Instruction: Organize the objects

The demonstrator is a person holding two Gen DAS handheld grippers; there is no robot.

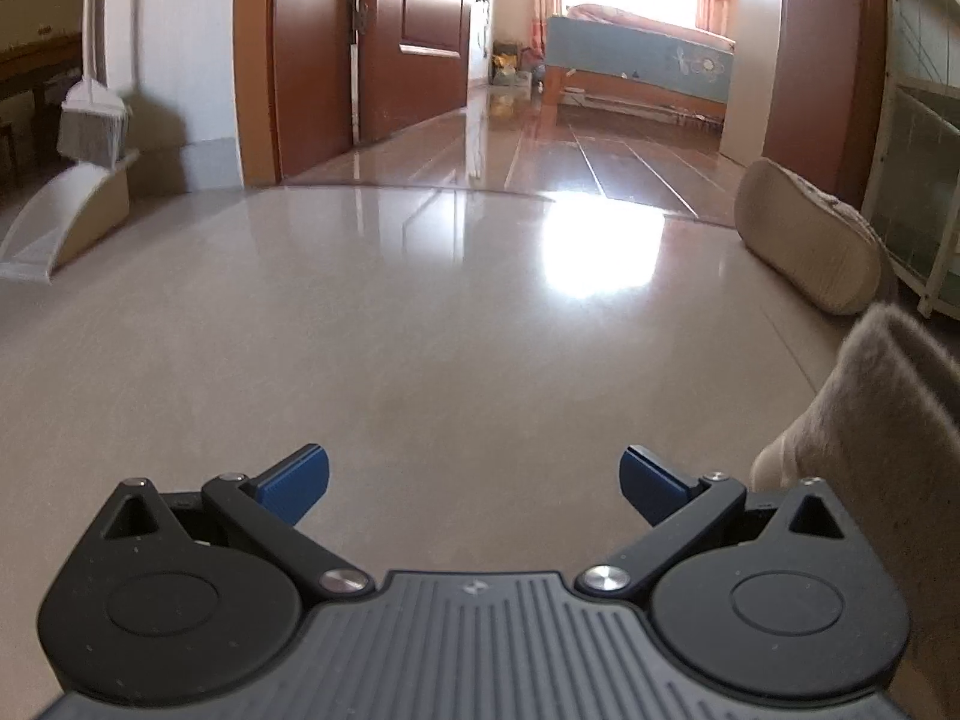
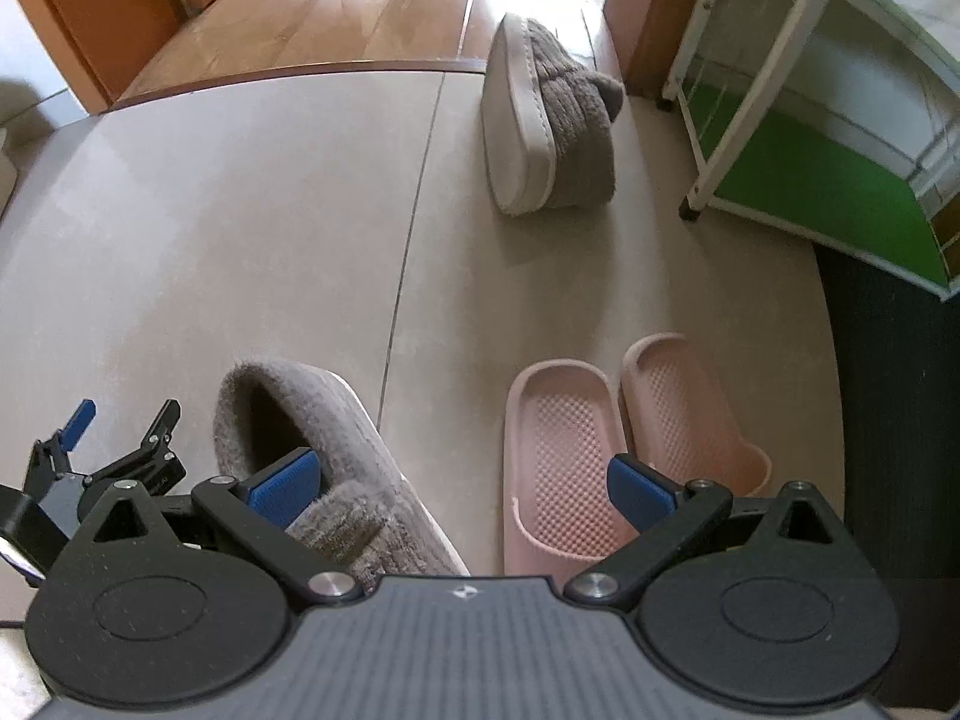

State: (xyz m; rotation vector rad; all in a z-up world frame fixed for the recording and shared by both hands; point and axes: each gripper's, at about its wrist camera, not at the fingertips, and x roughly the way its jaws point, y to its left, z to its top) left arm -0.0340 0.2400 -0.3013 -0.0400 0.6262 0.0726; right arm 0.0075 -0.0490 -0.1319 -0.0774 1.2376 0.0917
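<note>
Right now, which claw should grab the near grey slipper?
Right claw: open, directly over the grey slipper. Left claw is open too, but faces bare floor, slipper off to its side.

The left camera sits low near the floor (image 1: 420,312) and looks toward a doorway. The right camera looks down. Both see the grey slippers (image 2: 558,120).

Near slipper (image 2: 336,444) upright on floor (image 2: 240,228), sandal pair (image 2: 630,444) just right of it; second slipper (image 2: 546,120) on its side farther back, beside rack (image 2: 780,90).
</note>
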